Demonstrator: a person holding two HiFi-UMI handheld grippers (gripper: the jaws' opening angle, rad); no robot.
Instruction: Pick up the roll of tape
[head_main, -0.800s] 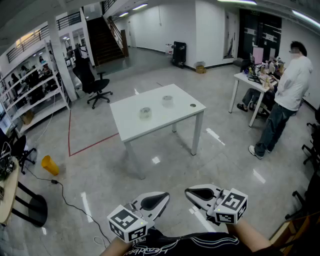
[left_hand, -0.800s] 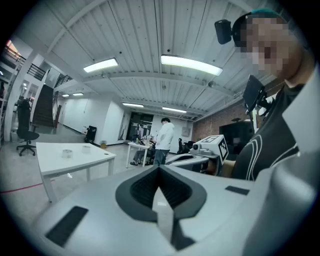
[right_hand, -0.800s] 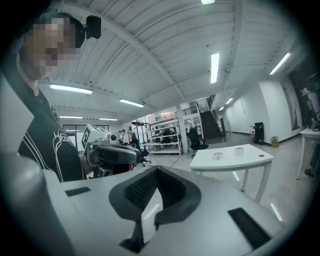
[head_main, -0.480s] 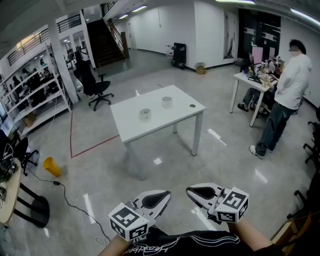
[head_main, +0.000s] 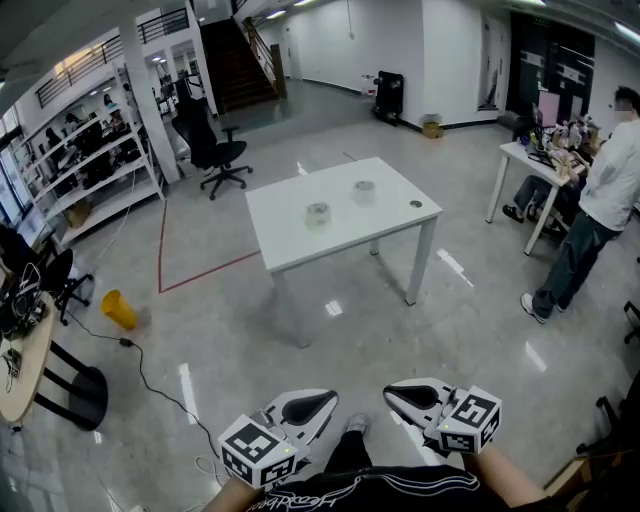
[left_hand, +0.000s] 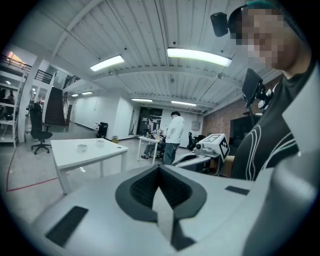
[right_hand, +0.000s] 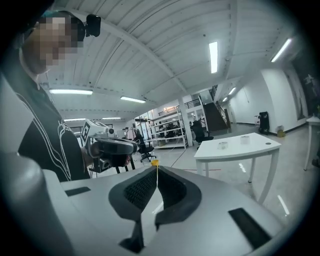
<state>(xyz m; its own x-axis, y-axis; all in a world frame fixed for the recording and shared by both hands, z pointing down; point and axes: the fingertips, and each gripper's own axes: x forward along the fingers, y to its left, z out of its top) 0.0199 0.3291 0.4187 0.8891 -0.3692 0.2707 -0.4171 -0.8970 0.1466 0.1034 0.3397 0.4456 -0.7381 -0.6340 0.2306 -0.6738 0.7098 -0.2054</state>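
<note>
Two rolls of tape lie on a white table (head_main: 300, 238) far ahead: a clear one (head_main: 317, 214) near its middle and a second (head_main: 364, 192) further back. Both show small in the left gripper view (left_hand: 81, 147) and the right gripper view (right_hand: 223, 145). My left gripper (head_main: 328, 399) and right gripper (head_main: 393, 391) hang side by side at the bottom of the head view, over the floor and well short of the table. Each is shut with nothing between its jaws, left (left_hand: 160, 168) and right (right_hand: 157, 168).
A small dark disc (head_main: 416, 204) lies at the table's right corner. A black office chair (head_main: 215, 150) and shelves (head_main: 90, 170) stand left of it. A yellow bucket (head_main: 118, 308) and a cable (head_main: 150, 380) are on the floor. A person (head_main: 605, 210) stands by a desk (head_main: 525, 158).
The whole head view has shifted: the table now sits a little further right, and both grippers sit slightly lower in the picture. A shoe shows between them. Both stay shut.
</note>
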